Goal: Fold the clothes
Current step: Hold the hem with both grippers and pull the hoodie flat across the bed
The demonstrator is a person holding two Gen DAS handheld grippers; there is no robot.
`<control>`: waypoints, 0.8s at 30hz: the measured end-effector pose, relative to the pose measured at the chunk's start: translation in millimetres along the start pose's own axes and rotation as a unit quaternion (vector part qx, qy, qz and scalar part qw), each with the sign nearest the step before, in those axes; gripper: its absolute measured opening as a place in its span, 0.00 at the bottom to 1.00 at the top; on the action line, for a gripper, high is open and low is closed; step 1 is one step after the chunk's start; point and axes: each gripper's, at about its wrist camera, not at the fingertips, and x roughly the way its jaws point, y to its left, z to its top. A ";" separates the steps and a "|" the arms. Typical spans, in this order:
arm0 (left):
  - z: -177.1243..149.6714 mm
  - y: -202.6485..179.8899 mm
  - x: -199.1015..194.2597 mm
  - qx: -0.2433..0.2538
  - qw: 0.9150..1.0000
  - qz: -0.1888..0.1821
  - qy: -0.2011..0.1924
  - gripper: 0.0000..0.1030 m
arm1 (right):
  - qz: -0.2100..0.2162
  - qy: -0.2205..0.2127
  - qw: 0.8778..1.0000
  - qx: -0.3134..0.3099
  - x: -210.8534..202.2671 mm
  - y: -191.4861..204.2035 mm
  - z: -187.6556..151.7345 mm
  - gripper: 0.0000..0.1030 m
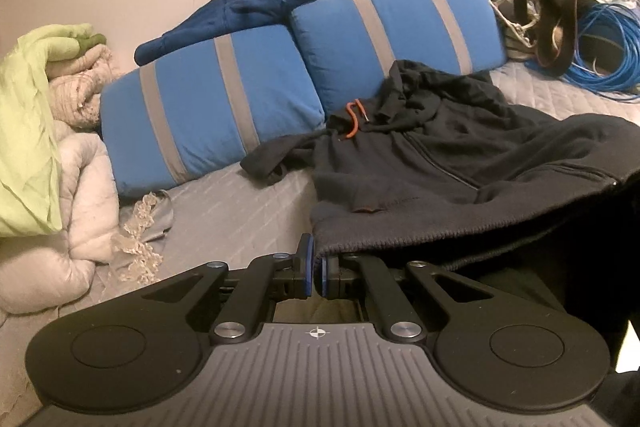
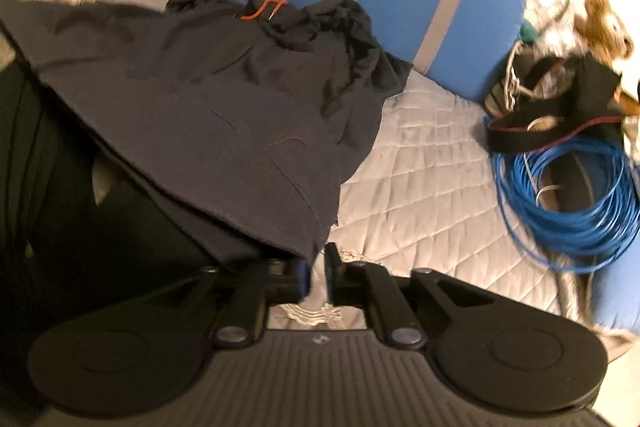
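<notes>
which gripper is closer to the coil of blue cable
Right. The right gripper holds the dark hoodie at its hem corner, with the blue cable just across bare quilt. The left gripper holds the opposite hem corner, with the whole hoodie between.

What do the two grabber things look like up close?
The left gripper has black metal arms with silver bolts, two round black discs, a ribbed grey plate with a small crosshair mark, and blue-edged fingers. The right gripper looks like the same black build, though blurrier.
</notes>
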 end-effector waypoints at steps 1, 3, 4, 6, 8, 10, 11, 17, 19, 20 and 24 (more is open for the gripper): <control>-0.1 -0.2 -0.1 0.002 1.000 0.000 0.000 0.05 | -0.005 0.000 1.000 -0.010 0.1 1.9 0.4 0.31; 1.0 -0.7 0.3 0.005 1.000 0.000 0.000 0.05 | -0.013 -0.002 1.000 -0.026 -0.6 6.1 1.4 0.32; 1.3 -1.3 0.4 0.008 1.000 0.001 0.000 0.05 | -0.016 -0.002 0.999 -0.036 -0.3 8.7 1.7 0.32; 1.3 -2.9 0.3 0.016 1.000 0.003 -0.001 0.04 | -0.023 0.000 0.997 -0.068 0.3 16.2 1.7 0.32; 1.7 -5.2 0.2 0.027 1.000 0.006 -0.002 0.04 | -0.033 0.004 0.994 -0.103 1.2 24.2 1.8 0.32; 3.1 -8.0 -0.6 0.041 0.999 0.010 -0.005 0.04 | -0.039 0.004 0.991 -0.124 1.5 28.7 2.0 0.31; 3.8 -9.7 -1.1 0.048 0.999 0.013 -0.007 0.04 | -0.040 0.003 0.991 -0.129 1.5 29.5 2.2 0.31; 4.7 -30.0 -5.1 0.132 0.990 0.039 -0.018 0.04 | -0.029 -0.002 0.997 -0.073 -3.3 6.4 2.4 0.01; 4.1 -40.4 -7.0 0.168 0.984 0.050 -0.023 0.04 | -0.012 -0.003 1.000 -0.015 -7.5 -14.4 3.4 0.01; 3.2 -47.5 -8.4 0.191 0.979 0.057 -0.027 0.04 | -0.004 -0.004 1.000 0.016 -9.7 -25.2 4.0 0.01; -2.1 -78.9 -13.4 0.281 0.956 0.073 -0.042 0.04 | 0.018 0.007 0.994 0.111 -11.0 -60.1 1.3 0.01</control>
